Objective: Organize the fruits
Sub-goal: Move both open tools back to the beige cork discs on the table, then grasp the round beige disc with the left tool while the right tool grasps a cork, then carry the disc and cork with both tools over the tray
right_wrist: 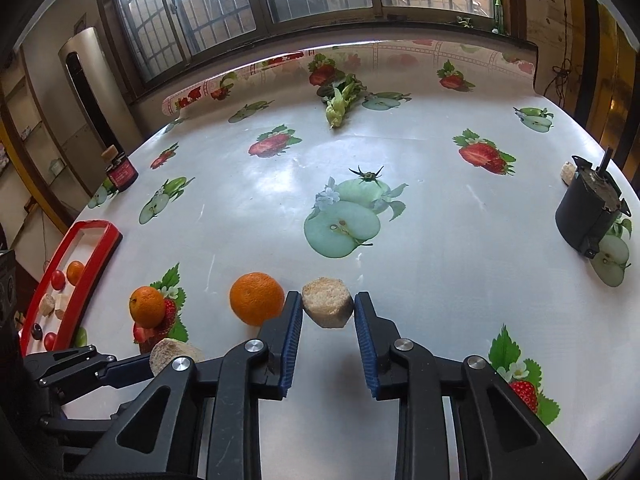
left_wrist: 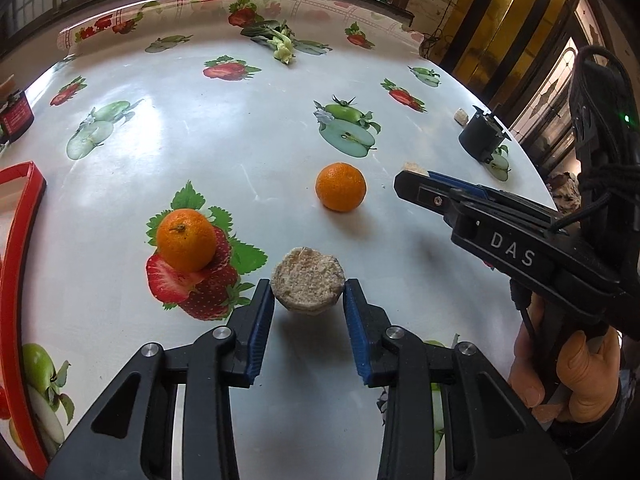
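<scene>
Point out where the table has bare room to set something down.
Widest free patch: mid-table, between the greens, jar and black motor. Also free: the near right, below the motor. Crowded: near left, where two oranges, both held crumbly pucks and the red tray cluster.

Right tool [right_wrist: 328, 314] clamping beige chunk [right_wrist: 327, 306], orange [right_wrist: 256, 298] beside it

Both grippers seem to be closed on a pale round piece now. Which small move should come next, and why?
Probably lift both pieces and carry them left to the red tray. The left gripper clamps one beige chunk, the right gripper the other beige chunk, and similar pieces already lie in that tray.
</scene>
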{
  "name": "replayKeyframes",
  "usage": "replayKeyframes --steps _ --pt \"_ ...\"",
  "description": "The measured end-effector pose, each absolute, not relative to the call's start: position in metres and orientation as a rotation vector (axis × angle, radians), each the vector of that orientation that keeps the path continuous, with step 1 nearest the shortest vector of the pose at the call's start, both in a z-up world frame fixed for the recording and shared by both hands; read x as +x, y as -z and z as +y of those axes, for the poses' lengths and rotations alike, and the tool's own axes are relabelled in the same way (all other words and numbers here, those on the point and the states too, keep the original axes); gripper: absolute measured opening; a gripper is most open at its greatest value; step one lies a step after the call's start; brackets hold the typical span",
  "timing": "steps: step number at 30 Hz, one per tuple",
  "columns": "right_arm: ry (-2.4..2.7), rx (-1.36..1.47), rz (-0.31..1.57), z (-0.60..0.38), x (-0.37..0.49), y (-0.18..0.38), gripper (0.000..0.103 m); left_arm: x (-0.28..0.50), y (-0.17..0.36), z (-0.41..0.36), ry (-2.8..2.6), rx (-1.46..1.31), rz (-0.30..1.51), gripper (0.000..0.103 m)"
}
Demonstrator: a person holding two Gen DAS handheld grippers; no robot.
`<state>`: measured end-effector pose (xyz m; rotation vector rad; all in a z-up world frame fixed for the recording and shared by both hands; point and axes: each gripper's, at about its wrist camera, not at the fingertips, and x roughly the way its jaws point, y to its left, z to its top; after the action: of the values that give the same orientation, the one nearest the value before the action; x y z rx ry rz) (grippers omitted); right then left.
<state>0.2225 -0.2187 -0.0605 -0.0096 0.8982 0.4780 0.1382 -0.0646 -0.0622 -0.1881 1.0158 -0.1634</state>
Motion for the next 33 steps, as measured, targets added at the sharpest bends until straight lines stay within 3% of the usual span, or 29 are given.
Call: replayKeyframes --steps 33 --pt "-0.687 -0.099 0.848 -0.1 0.135 0.02 0.028 0.063 0.014 0.063 -0.065 -0.218 0.888 0.033"
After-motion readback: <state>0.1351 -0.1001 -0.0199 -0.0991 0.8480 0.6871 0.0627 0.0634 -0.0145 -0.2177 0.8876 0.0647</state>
